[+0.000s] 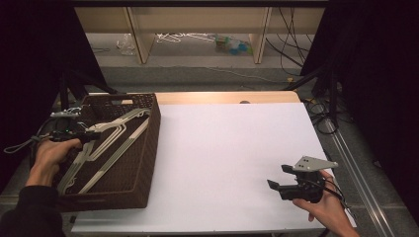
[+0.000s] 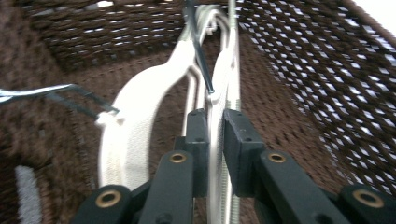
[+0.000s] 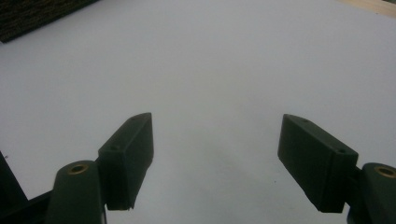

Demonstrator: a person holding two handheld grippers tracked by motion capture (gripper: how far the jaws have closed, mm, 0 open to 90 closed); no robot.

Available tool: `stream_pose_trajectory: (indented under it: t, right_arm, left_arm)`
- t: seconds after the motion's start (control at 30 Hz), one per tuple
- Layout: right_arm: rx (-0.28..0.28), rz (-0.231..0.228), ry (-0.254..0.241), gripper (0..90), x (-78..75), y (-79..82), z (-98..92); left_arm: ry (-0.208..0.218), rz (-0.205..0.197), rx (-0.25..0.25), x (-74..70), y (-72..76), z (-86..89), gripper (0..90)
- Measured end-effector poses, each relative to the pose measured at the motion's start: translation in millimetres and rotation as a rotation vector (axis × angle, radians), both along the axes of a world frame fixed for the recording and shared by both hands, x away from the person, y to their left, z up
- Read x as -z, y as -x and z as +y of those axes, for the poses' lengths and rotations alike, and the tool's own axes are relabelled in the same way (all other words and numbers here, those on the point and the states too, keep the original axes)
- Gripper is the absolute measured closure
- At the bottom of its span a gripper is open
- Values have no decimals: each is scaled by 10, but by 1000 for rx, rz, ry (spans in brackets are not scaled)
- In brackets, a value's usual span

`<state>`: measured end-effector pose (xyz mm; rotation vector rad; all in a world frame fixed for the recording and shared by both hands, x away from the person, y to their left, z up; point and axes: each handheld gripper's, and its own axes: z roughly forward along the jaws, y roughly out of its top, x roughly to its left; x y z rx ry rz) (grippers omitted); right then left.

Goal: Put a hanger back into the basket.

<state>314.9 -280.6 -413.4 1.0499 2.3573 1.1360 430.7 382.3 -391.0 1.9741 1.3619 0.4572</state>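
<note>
L gripper [image 2: 214, 122] inside the brown basket [image 1: 148, 148], jaws set close w/ a white hanger [image 2: 215, 93] bar between the pads; grip can't be told. R gripper [image 1: 277, 177] spread wide, nothing in it, over the white table [image 1: 222, 148].

White sheet [image 1: 232, 163] over wooden table [image 1: 222, 97] — shelf unit [image 1: 197, 24], floor clutter [image 1: 232, 45] behind.

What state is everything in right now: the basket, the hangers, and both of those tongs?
Wicker basket: upright, holding hangers.
White hangers: piled inside the basket.
Left tongs: nearly closed around one hanger's thin edge.
Right tongs: wide open, empty, over the white table.
</note>
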Motion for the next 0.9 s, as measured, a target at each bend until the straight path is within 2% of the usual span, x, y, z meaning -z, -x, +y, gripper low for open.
stream_pose_trajectory:
  t: [0.07, 0.1, 0.17, 0.2, 0.23, 0.27, 0.3, 0.33, 0.37, 0.4, 0.5, 0.6, 0.63, 0.67, 0.77, 0.9]
  right_arm:
    - [1, 2, -2, 279, 2, 1, 2]
    - [1, 1, -1, 279, 2, 2, 4]
    - [-2, 1, 7, 279, -3, 4, 1]
    - [1, 1, 2, 279, 3, 5, 4]
    - [1, 0, -2, 279, 2, 1, 2]
    - [3, -1, -3, 279, 4, -2, 1]
    - [0, -8, 2, 279, 9, -7, -1]
    - [0, -2, -1, 279, 9, -3, 0]
    - [1, 1, -2, 279, 11, 1, 4]
    - [0, 0, -1, 279, 10, -1, 6]
    - [-8, -6, 3, 279, 14, -6, 10]
    - [-1, -3, -2, 279, 11, -4, 9]
    - [3, -1, -4, 279, 10, -2, 9]
    - [4, -1, -5, 279, 11, -2, 8]
    - [8, -4, -6, 279, 13, -4, 9]
    - [9, -8, -11, 279, 10, 0, 9]
  left_arm:
    - [-21, -11, -33, 31, -6, 19, 770]
    - [-31, -14, -32, 44, -5, 38, 754]
    - [-29, -19, -42, 49, 16, 74, 720]
    - [-20, -37, -53, 53, 24, 85, 690]
    - [-78, -54, 10, 32, 14, 156, 669]
    - [-46, -80, -25, 43, 31, 149, 653]
    - [-73, -90, 12, 16, 29, 193, 636]
    - [-78, -84, 5, -8, 49, 199, 611]
    - [-35, -100, -38, -5, 74, 156, 596]
    - [-55, -102, -22, -32, 94, 159, 586]
    - [-42, -117, -35, -76, 144, 78, 524]
    - [-3, -153, -57, -106, 206, -49, 477]
    - [13, -176, -49, -118, 227, -94, 463]
    - [19, -174, -55, -129, 248, -125, 444]
    - [62, -203, -57, -162, 306, -251, 409]
    - [77, -248, -19, -225, 363, -430, 367]
